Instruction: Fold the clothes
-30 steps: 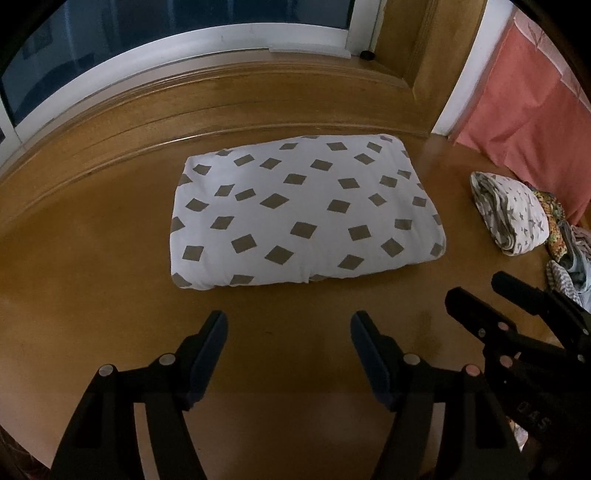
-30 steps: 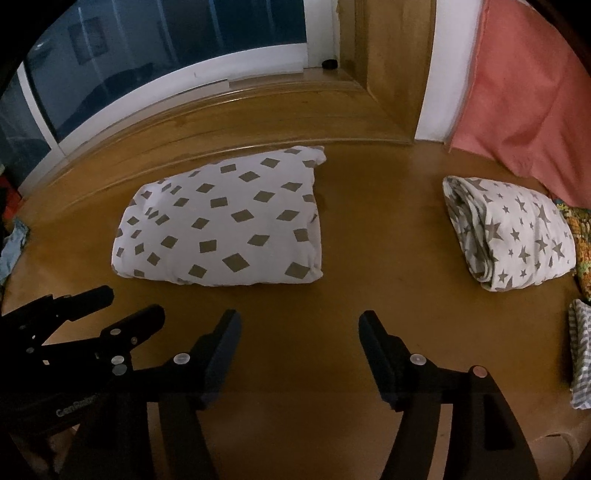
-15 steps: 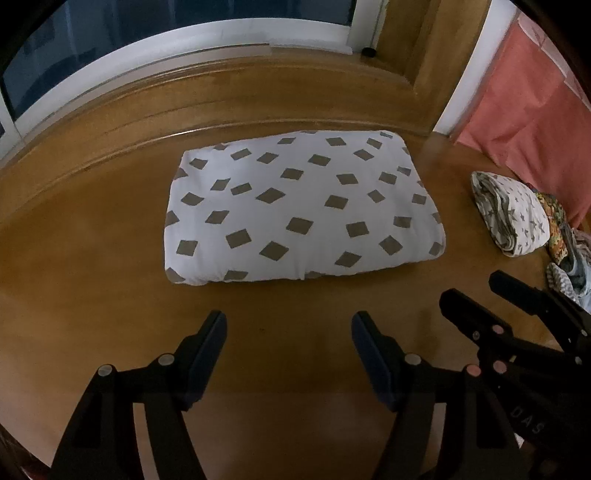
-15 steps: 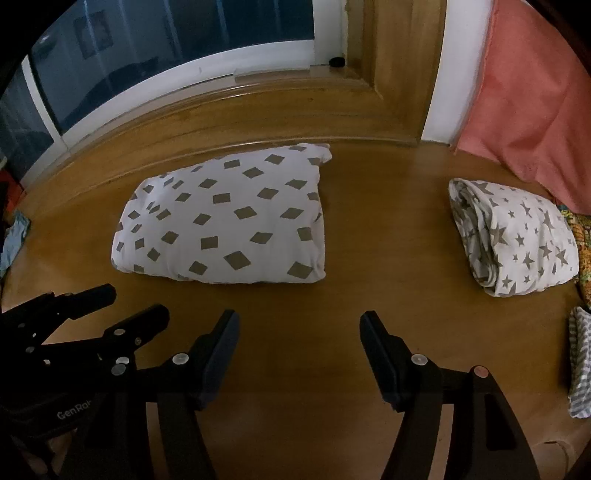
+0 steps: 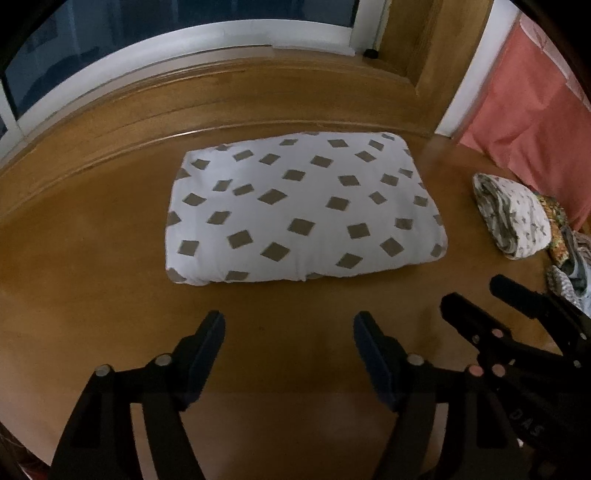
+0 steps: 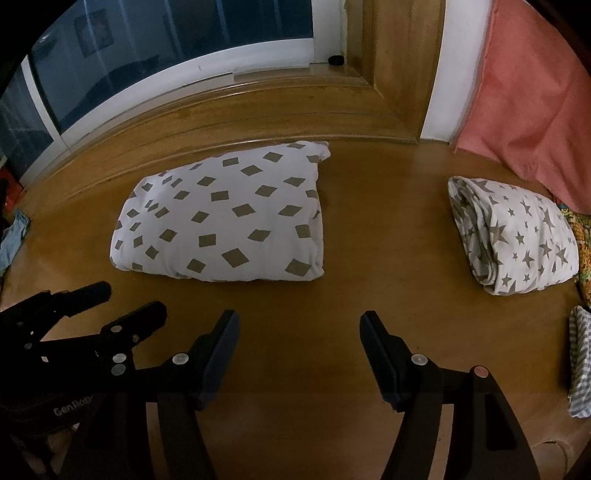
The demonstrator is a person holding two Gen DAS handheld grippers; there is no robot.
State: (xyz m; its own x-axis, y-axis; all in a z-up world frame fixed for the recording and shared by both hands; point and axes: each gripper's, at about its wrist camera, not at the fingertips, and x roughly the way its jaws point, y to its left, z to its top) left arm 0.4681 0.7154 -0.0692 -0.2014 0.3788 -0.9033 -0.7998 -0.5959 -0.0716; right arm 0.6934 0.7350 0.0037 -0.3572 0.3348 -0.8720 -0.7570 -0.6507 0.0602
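Wood floor point(image 5: 92, 295) runs to a window point(image 5: 184, 22) at the frame top. Folded diamond-print cloth point(image 5: 303, 210) lies mid-frame, long axis left-right. Left gripper point(image 5: 288, 332) jaws are opening, empty; right gripper point(image 6: 299, 330) jaws released.

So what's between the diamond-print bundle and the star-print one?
Only bare wooden floor between the diamond-print bundle and the star-print one, clearest in the right wrist view.

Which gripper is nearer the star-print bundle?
Right. The right gripper has the star-print bundle just to its right; the left gripper sits farther left, jaws opening, empty.
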